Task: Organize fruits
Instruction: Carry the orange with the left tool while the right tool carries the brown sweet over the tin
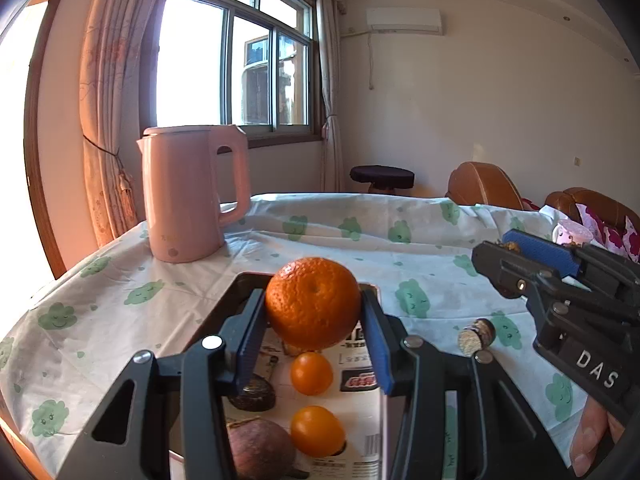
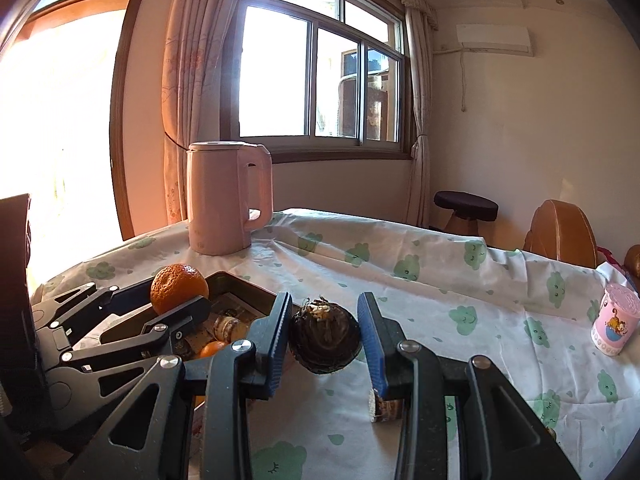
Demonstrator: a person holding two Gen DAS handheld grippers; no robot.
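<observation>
Left tool (image 1: pixel 314 320) gripping orange (image 1: pixel 313 302), navel up

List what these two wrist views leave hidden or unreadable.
- Tray: in the left wrist view the left hand-held gripper and its orange cover the middle; the frame's bottom edge cuts the near end.
- Dark round fruit in the right hand-held gripper: kind unclear, shadowed.
- Print on the tray's paper lining: too small.
- Small jar: contents unclear.

A pink kettle (image 1: pixel 188 196) stands upright on the tabletop (image 1: pixel 400 224), which wears a white cloth with green clouds. A pink cup (image 2: pixel 614 324) stands near the right edge. A small cork-stoppered jar (image 1: pixel 477 335) lies on its side. Behind, a dark stool (image 1: pixel 382 178) sits beneath the curtained window (image 1: pixel 236 64).
</observation>
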